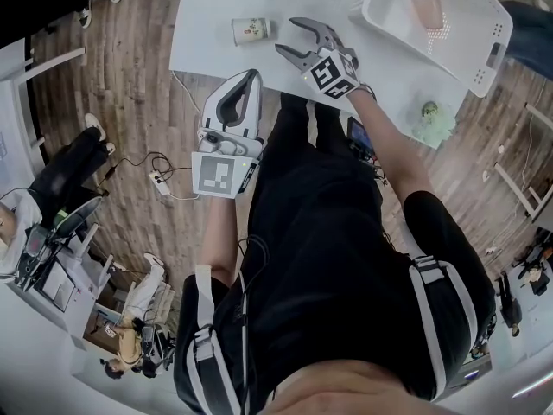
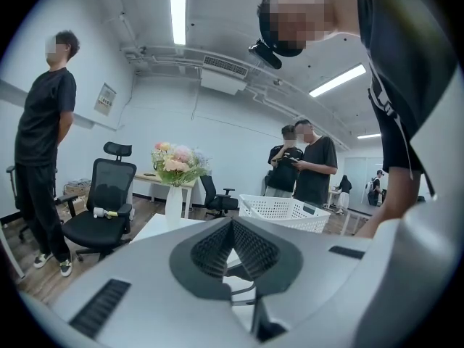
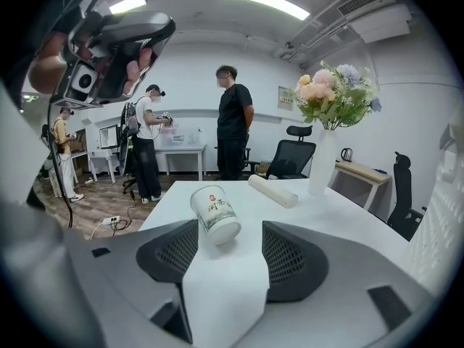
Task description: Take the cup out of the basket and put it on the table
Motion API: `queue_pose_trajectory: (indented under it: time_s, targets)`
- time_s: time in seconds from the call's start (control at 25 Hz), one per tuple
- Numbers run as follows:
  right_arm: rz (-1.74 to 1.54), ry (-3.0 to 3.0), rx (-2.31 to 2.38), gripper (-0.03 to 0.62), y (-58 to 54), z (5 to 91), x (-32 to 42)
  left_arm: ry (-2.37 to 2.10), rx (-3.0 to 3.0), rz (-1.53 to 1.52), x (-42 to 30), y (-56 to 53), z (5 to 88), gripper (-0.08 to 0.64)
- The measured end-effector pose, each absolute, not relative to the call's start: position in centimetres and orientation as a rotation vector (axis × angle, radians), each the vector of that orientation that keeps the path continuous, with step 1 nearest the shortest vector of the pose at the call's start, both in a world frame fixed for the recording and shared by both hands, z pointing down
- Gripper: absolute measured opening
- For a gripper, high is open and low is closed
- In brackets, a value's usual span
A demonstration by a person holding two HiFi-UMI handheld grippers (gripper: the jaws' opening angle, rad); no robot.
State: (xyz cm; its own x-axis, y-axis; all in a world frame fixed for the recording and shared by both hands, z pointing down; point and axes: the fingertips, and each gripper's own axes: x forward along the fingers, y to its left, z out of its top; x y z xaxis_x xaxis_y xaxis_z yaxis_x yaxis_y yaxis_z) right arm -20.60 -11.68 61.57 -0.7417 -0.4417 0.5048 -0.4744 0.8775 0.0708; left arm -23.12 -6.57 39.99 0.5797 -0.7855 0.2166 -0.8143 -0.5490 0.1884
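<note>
A white paper cup (image 1: pixel 251 30) with green print lies on its side on the white table (image 1: pixel 207 41), outside the basket. In the right gripper view the cup (image 3: pixel 215 214) rests just beyond the jaws, its base turned toward me. My right gripper (image 1: pixel 292 36) (image 3: pixel 230 246) is open and holds nothing, a short way right of the cup. My left gripper (image 1: pixel 254 76) (image 2: pixel 232 227) is shut with its pads pressed together and empty, hovering by the table's near edge. The white basket (image 1: pixel 458 54) (image 2: pixel 286 212) stands at the table's right end.
A pinkish object (image 1: pixel 428 9) lies inside the basket. A vase of flowers (image 1: pixel 432 121) (image 3: pixel 326 122) (image 2: pixel 176 167) and a paper roll (image 3: pixel 272 190) stand on the table. People, office chairs (image 2: pixel 101 201) and a floor power strip (image 1: pixel 158 180) surround it.
</note>
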Motion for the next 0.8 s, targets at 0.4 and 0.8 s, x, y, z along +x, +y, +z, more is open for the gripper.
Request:
queue_pose_trajectory:
  time_s: [0.4, 0.8]
  targets:
    - [0.034, -2.563, 0.726, 0.282, -10.4, 55.3, -19.6, -1.307, 2.571, 0.15, -22.4, -6.3, 39.0, 0.02]
    - [0.026, -2.629, 0.89, 0.231, -8.7, 47.0, -15.3, -1.235, 2.649, 0.126, -19.0, -6.6, 38.0, 0.02]
